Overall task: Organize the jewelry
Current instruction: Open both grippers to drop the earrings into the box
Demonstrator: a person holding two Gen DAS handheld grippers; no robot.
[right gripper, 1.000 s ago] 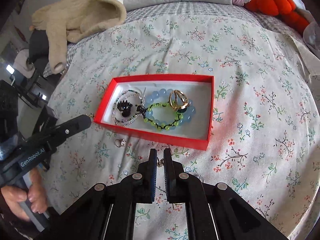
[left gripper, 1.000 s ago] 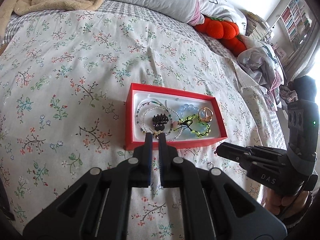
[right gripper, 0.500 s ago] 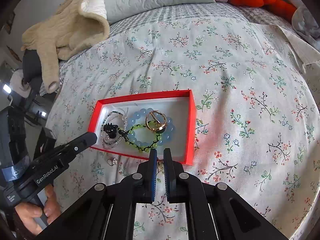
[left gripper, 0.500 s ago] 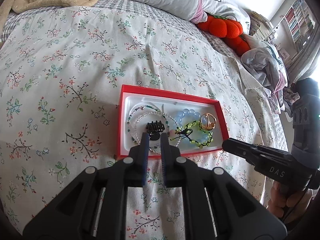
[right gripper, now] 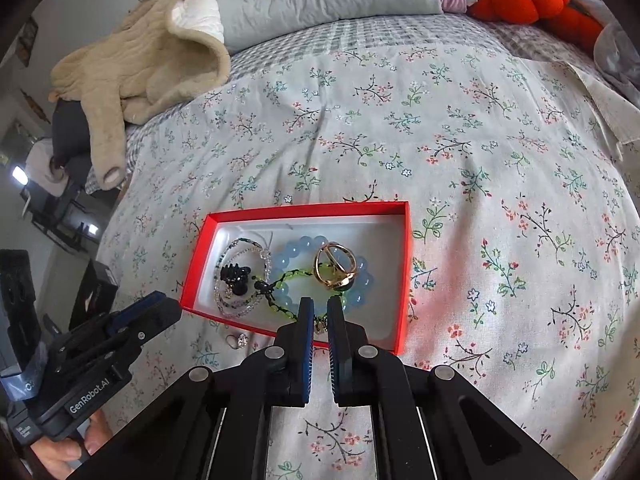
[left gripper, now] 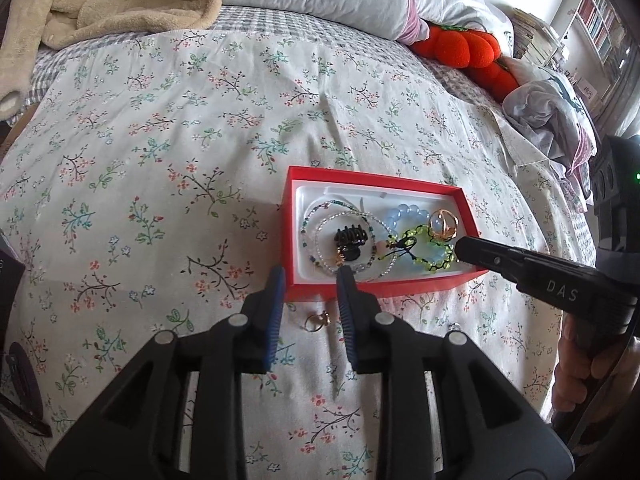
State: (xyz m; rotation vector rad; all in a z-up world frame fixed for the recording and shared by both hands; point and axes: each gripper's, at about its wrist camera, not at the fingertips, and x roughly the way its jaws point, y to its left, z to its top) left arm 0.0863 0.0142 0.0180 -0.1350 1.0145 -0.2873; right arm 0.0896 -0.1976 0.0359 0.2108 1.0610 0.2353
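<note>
Left gripper [left gripper: 310,280], bottom centre of its view: jaws have just been opening, now narrowly apart, nothing pinched. A small gold ring [left gripper: 316,321] lies on the floral bedsheet [left gripper: 160,140] between them. Right gripper [right gripper: 318,310]: jaws nearly closed, pinching a small gold trinket [right gripper: 319,327] at the near edge of the red rectangular cardboard box [right gripper: 404,280], mid-frame, holding bead bracelets.
</note>
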